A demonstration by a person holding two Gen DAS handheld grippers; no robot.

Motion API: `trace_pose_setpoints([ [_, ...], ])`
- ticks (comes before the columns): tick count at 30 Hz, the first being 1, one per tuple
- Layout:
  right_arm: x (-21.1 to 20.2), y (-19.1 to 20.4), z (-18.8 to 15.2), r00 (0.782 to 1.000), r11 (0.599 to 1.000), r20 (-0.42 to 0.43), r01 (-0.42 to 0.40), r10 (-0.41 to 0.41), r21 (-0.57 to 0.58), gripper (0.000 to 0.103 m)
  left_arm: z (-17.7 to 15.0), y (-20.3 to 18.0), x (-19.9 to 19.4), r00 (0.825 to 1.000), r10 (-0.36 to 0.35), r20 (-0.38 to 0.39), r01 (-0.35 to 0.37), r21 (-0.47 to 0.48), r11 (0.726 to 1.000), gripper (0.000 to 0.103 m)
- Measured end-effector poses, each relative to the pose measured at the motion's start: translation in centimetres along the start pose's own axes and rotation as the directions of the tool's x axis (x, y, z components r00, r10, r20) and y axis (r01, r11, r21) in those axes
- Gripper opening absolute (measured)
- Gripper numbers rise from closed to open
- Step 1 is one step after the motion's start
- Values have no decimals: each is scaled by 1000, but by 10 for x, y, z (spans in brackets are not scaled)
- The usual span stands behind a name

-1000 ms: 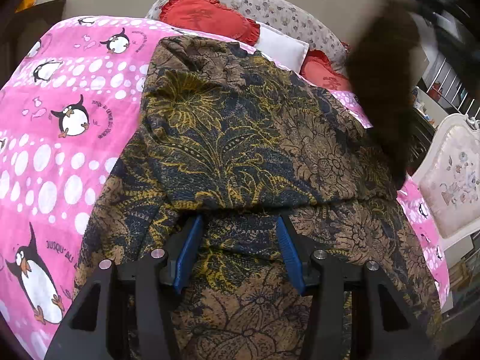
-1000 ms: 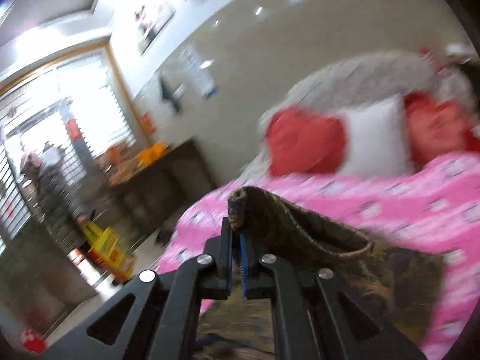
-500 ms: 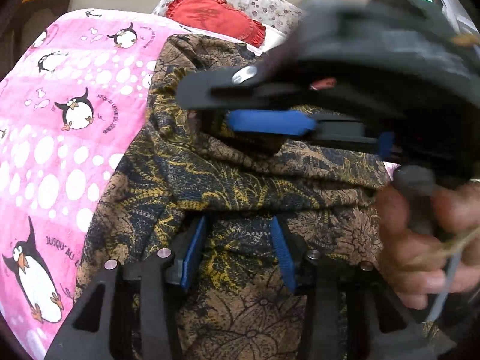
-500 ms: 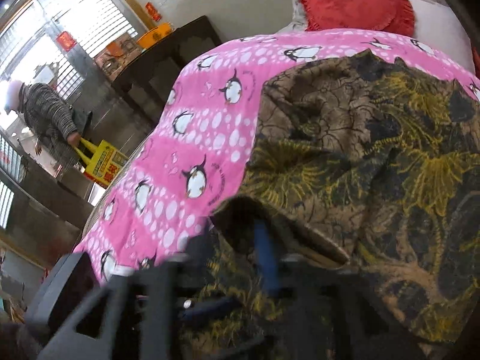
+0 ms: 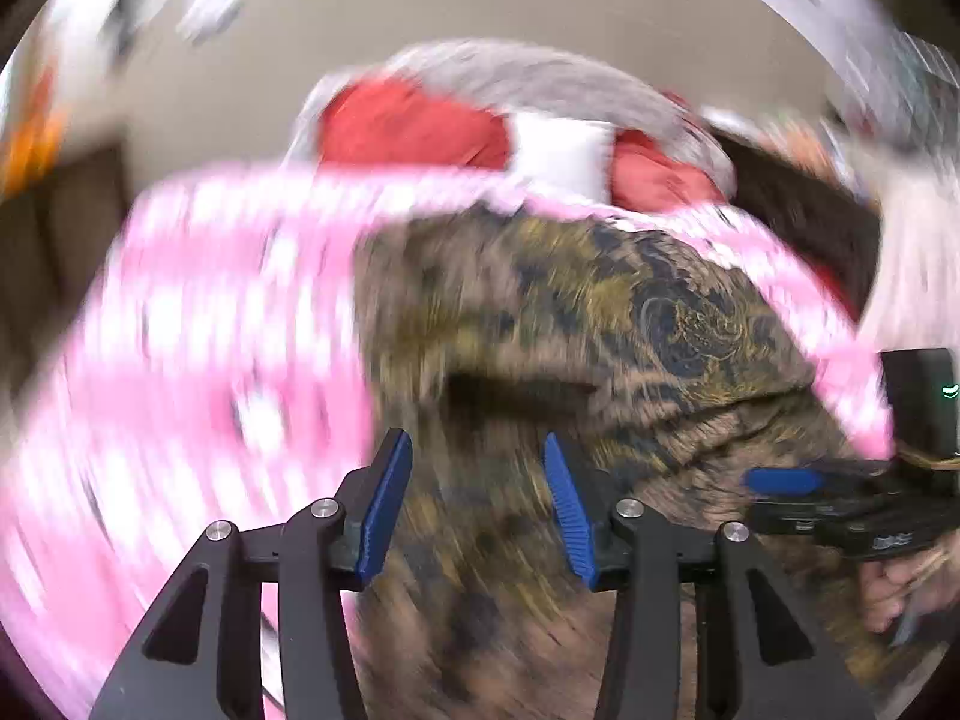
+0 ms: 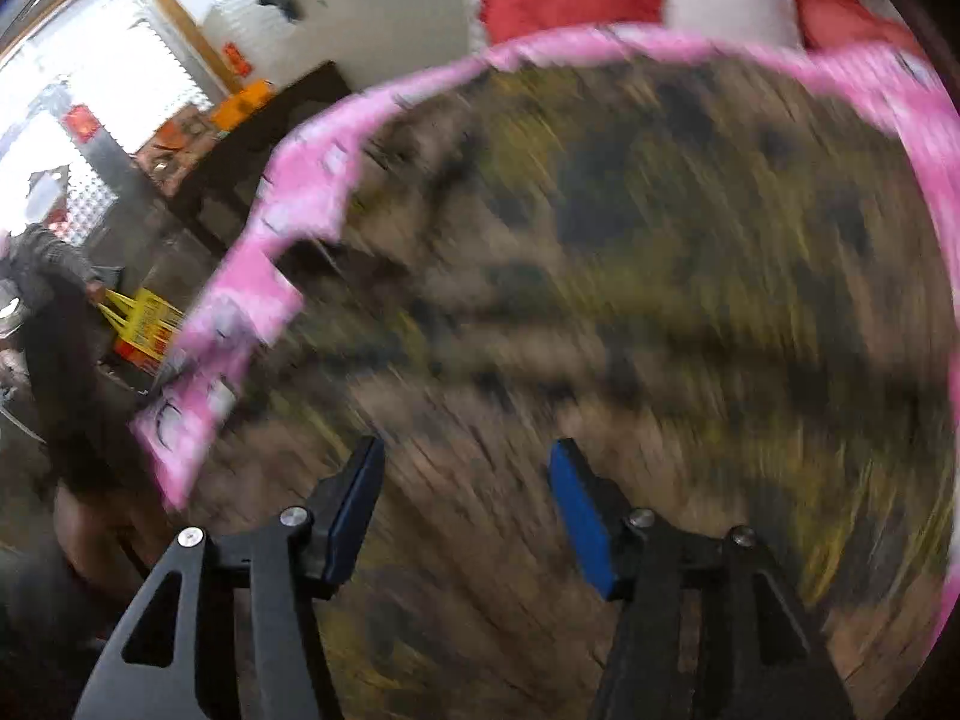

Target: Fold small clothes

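Note:
A brown, gold and navy patterned garment [image 5: 600, 324] lies folded over on a pink penguin-print bedspread [image 5: 198, 312]; it also fills the right wrist view [image 6: 630, 276]. My left gripper [image 5: 477, 504] is open and empty, just above the garment's near part. My right gripper [image 6: 465, 510] is open and empty over the garment; it also shows at the right edge of the left wrist view [image 5: 780, 481]. Both views are motion-blurred.
Red heart cushions [image 5: 408, 126] and a white pillow [image 5: 564, 150] lie at the bed's head. A dark wooden cabinet [image 6: 252, 138] and a person with a yellow bag [image 6: 144, 324] are beyond the bed's left edge.
My right gripper carried the garment's edge across, opened and let it go. Both grippers have pulled back from the cloth, jaws open, and both cameras have tilted up.

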State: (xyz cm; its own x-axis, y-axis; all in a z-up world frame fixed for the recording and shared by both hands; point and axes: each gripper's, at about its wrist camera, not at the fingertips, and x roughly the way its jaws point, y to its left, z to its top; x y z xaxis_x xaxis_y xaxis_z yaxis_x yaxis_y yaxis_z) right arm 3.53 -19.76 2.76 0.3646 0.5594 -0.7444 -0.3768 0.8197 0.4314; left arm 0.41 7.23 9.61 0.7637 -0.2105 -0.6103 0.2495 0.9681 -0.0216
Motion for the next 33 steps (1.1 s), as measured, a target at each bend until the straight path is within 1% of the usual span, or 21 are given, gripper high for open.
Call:
trace_pose_setpoints([
  [1, -4, -2, -10, 997, 1000, 72, -8, 8, -5, 61, 11, -8, 8, 1000, -9, 12, 7, 164, 986, 30],
  [2, -6, -5, -14, 996, 1000, 92, -18, 16, 16, 61, 16, -16, 13, 1000, -28, 14, 23, 296, 955, 30],
  [3, -9, -8, -13, 994, 999, 104, -23, 19, 37, 61, 19, -22, 17, 999, -44, 11, 36, 398, 917, 30],
  [4, -8, -11, -12, 994, 998, 106, -29, 24, 49, 61, 22, -27, 26, 998, -65, -20, 66, 503, 862, 30],
  [5, -6, -16, -12, 994, 997, 104, -48, 41, 67, 61, 25, -30, 33, 995, -84, -61, 104, 539, 836, 30],
  [7, -7, -23, -11, 991, 992, 114, -83, 72, 95, 61, 32, -32, 49, 972, -159, -174, 231, 570, 788, 30],
  [9, -9, -30, -11, 987, 986, 127, -117, 102, 119, 60, 35, -35, 58, 965, -157, -211, 254, 594, 763, 29],
  [12, -8, -32, -13, 985, 984, 132, -124, 107, 125, 59, 42, -34, 80, 928, -205, -313, 352, 546, 760, 29],
  [13, -7, -31, -13, 986, 985, 132, -123, 106, 124, 59, 42, -33, 86, 899, -237, -367, 409, 514, 754, 29],
  [15, -7, -33, -13, 985, 984, 135, -128, 110, 128, 59, 39, -34, 87, 885, -251, -392, 435, 505, 746, 22],
  [17, -5, -33, -14, 984, 982, 138, -132, 114, 132, 59, 36, -32, 88, 882, -252, -399, 436, 484, 759, 14],
  [18, -5, -33, -14, 984, 982, 138, -135, 116, 135, 59, 35, -30, 91, 883, -238, -404, 423, 467, 777, 0],
  [19, -4, -33, -13, 984, 981, 139, -135, 116, 137, 59, 36, -26, 99, 886, -210, -414, 393, 427, 814, 0],
  [21, -5, -34, -14, 983, 980, 140, -140, 120, 142, 59, 38, -18, 98, 896, -197, -397, 352, 368, 861, 0],
  [24, -10, -37, -16, 984, 981, 139, -131, 112, 141, 58, 40, 2, 88, 928, -193, -319, 280, 255, 926, 0],
  [25, -10, -37, -16, 984, 982, 138, -128, 109, 140, 58, 42, 20, 80, 941, -201, -270, 248, 153, 957, 0],
  [26, -11, -36, -16, 985, 983, 137, -124, 105, 138, 58, 43, 35, 75, 950, -206, -236, 228, 72, 971, 0],
  [28, -9, -35, -15, 985, 983, 136, -123, 104, 139, 58, 38, 67, 67, 972, -154, -179, 139, -98, 986, 0],
  [30, -8, -36, -14, 985, 982, 137, -127, 107, 142, 58, 30, 79, 69, 979, -61, -196, 35, -135, 990, 0],
  [31, -8, -35, -14, 985, 982, 136, -128, 108, 143, 58, 24, 85, 72, 975, 25, -222, -57, -138, 989, 0],
  [33, -8, -34, -14, 985, 982, 135, -123, 104, 141, 58, 19, 90, 72, 967, 47, -251, -96, -186, 978, 0],
])
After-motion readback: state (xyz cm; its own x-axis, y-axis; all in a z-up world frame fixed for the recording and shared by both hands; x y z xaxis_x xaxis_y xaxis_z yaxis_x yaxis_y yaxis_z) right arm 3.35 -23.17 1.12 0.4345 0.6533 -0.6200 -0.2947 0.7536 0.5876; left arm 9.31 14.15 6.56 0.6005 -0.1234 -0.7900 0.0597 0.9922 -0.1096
